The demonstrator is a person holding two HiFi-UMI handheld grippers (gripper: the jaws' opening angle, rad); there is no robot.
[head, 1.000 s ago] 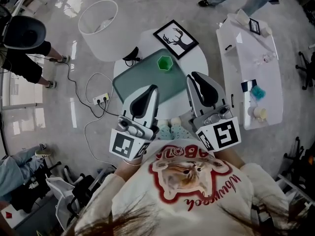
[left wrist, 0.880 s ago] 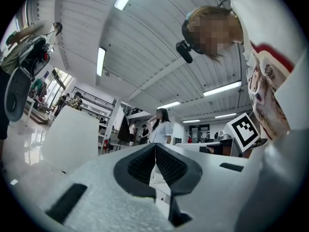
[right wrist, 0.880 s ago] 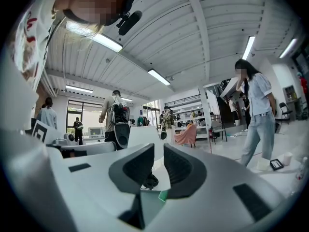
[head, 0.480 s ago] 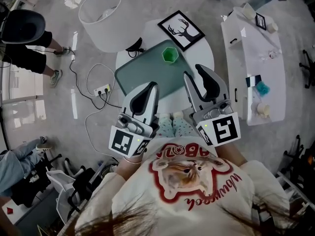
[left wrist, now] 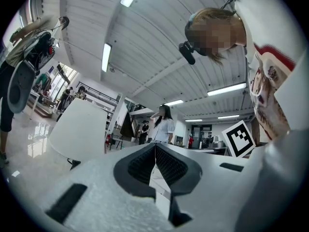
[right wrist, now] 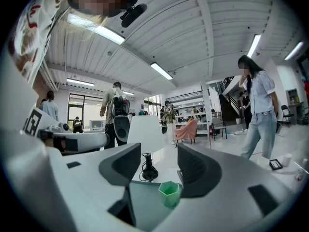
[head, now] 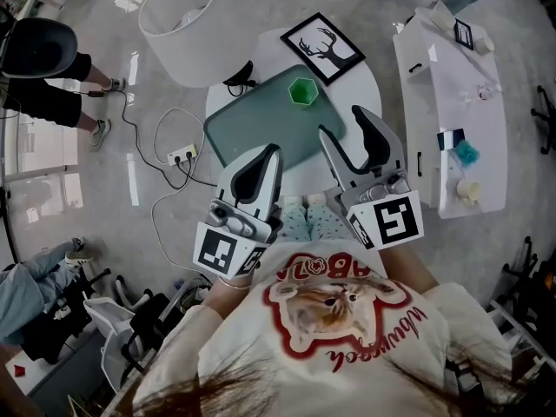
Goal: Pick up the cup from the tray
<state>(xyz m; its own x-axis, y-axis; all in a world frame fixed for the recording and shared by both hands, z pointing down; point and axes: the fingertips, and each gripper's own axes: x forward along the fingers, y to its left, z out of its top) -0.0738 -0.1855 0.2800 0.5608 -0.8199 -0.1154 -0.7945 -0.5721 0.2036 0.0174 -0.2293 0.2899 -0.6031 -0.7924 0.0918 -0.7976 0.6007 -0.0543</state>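
- The green cup [head: 301, 90] stands upright on the grey-green tray [head: 252, 133], at the far end, close to the corner nearest the framed stag picture [head: 323, 39].
- The tray lies on the round white counter [head: 369, 94]; a black cable [head: 237, 76] sits bundled just past the tray's far edge.
- The right gripper [head: 340, 122] hovers over the near right side of the tray and its fingers [right wrist: 120, 166] have just been opening. They are now spread wide with nothing gripped between them.
- From the right gripper view, the cup [right wrist: 170, 193] shows low through the gap between the fingers. It is ahead of them on the tray and not touched.
- The left gripper [head: 268, 153] hangs at the near edge of the tray, and its fingers [left wrist: 140, 166] are pressed together on nothing.
- In the left gripper view the closed tips meet in a thin seam, and only the room shows beyond them.
- Both grippers are well short of the cup.
- A white lampshade [head: 176, 24] stands on the floor off to the far left, and a second long white counter [head: 452, 120] runs along the right.
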